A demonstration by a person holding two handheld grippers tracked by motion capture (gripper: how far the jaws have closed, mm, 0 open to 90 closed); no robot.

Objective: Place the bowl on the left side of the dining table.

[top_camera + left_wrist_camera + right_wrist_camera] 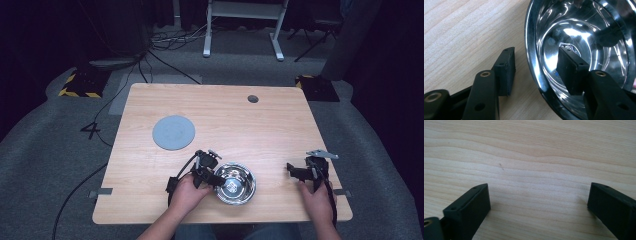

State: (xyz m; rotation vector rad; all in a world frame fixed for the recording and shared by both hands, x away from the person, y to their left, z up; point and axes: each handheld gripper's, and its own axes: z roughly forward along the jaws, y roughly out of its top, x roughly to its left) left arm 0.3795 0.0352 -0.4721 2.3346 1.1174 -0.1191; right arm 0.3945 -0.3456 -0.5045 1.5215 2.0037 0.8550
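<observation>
2 grippers are resting in my hands over the wooden table (280, 125). My left gripper (536, 72) is straddling the rim of the steel bowl (584, 37) (1 jaw inside, 1 outside), not yet clamping. The bowl is sitting near my edge. My right gripper (539, 202) is hovering wide open.

L hand (187, 192) low at near edge, L gripper (535, 72) jaws apart, angled right, R hand (315, 195) near right edge, R gripper (539, 202) jaws wide apart, pointing left
</observation>
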